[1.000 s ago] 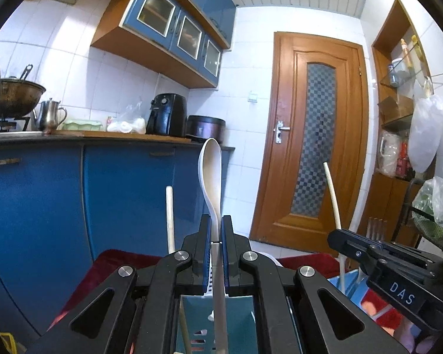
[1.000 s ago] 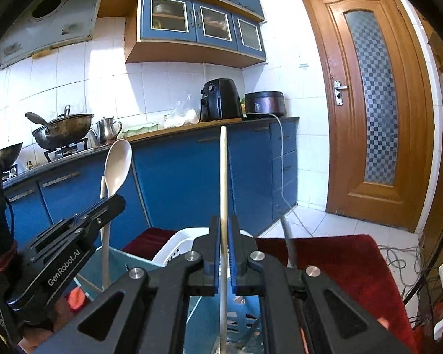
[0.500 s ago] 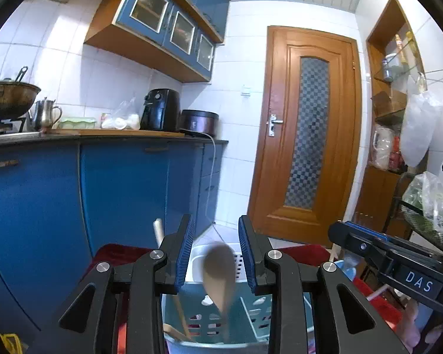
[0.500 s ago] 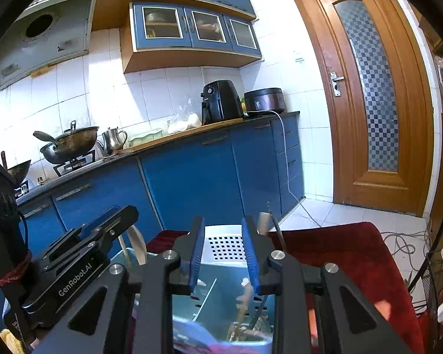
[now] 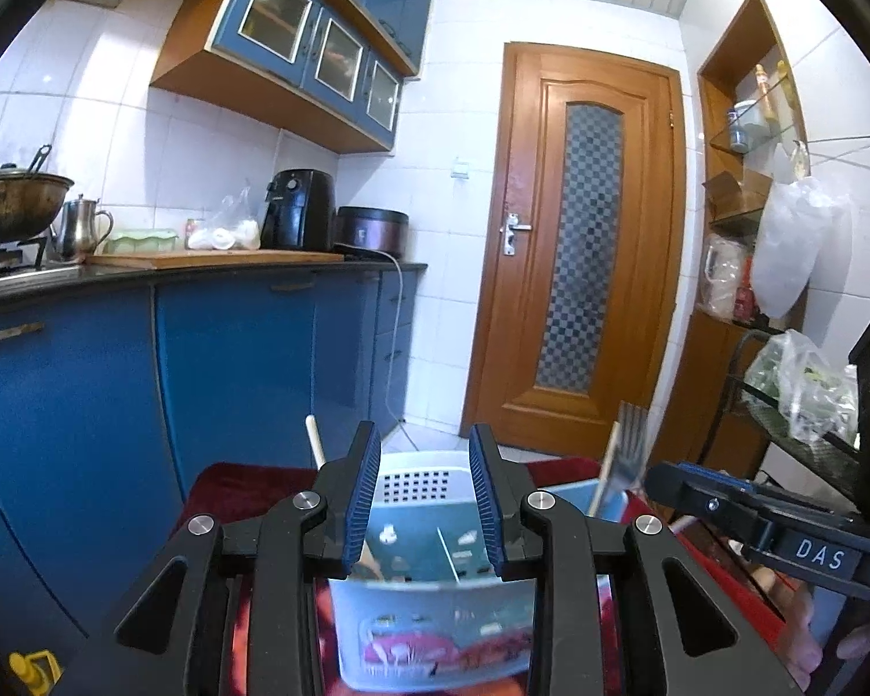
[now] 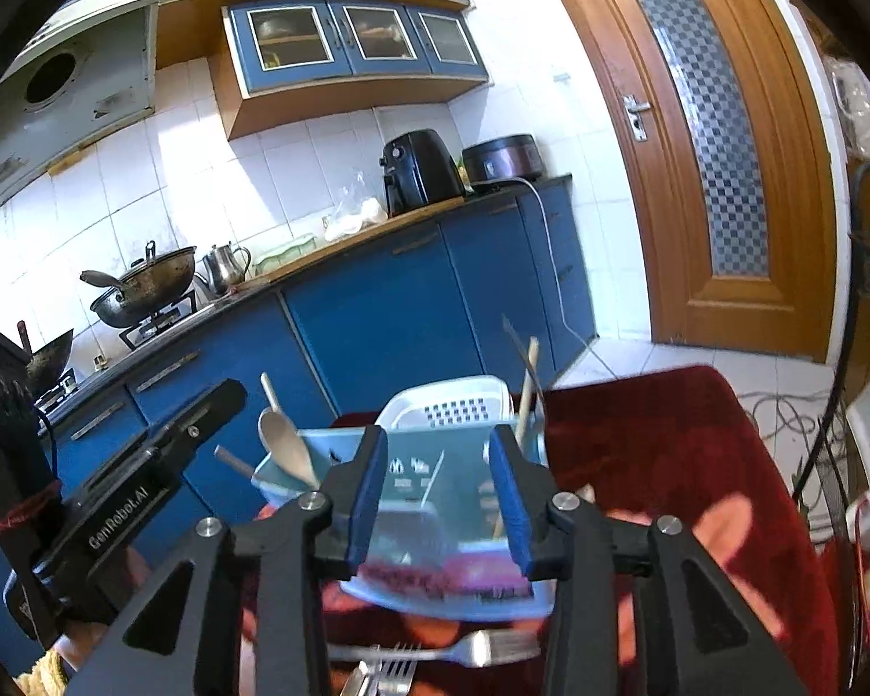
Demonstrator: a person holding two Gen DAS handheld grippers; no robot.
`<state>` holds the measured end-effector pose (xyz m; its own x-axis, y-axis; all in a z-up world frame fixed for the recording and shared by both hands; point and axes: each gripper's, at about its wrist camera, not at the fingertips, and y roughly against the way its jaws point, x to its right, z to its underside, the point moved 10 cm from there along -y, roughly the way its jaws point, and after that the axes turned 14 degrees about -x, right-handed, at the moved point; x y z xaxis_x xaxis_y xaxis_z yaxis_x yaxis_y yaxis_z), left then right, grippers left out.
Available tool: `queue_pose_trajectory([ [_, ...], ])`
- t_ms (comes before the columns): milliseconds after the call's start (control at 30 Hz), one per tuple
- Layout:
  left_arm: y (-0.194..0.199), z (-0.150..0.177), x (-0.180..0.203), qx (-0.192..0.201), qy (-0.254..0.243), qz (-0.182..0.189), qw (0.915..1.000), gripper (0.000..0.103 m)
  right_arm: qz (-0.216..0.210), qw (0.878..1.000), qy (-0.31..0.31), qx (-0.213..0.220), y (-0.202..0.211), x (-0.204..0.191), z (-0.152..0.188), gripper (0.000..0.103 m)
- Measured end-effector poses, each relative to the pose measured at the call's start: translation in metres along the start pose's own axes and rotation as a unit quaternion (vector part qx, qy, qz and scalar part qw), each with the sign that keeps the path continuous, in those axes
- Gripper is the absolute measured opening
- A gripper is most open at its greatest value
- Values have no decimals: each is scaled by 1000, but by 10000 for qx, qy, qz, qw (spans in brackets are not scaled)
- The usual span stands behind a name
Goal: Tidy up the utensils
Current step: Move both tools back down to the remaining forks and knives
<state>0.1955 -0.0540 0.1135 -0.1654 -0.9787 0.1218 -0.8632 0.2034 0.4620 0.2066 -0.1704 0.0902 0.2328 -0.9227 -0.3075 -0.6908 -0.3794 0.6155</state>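
Both hand-held grippers, left [image 5: 423, 496] and right [image 6: 439, 493], hang with jaws apart and empty above the blue basket [image 6: 435, 574] holding a wooden spoon [image 6: 287, 452]; forks [image 6: 435, 652] lying below it should be gripped mid-handle and dropped in upright.

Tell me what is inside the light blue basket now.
In the light blue basket stand a wooden spoon, a chopstick and thin sticks. Its bottom is blurred and partly covered by the right gripper.
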Motion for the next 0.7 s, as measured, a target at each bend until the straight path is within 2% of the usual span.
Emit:
queue_pose_trajectory([
  [400,39,43,3,-425,159,140,9989,34,228,9970,-146,-726,8,-4,67,49],
  [700,40,85,-5,-930,290,180,9951,34,184,9928,-433,-1101,4,-4,104,54],
])
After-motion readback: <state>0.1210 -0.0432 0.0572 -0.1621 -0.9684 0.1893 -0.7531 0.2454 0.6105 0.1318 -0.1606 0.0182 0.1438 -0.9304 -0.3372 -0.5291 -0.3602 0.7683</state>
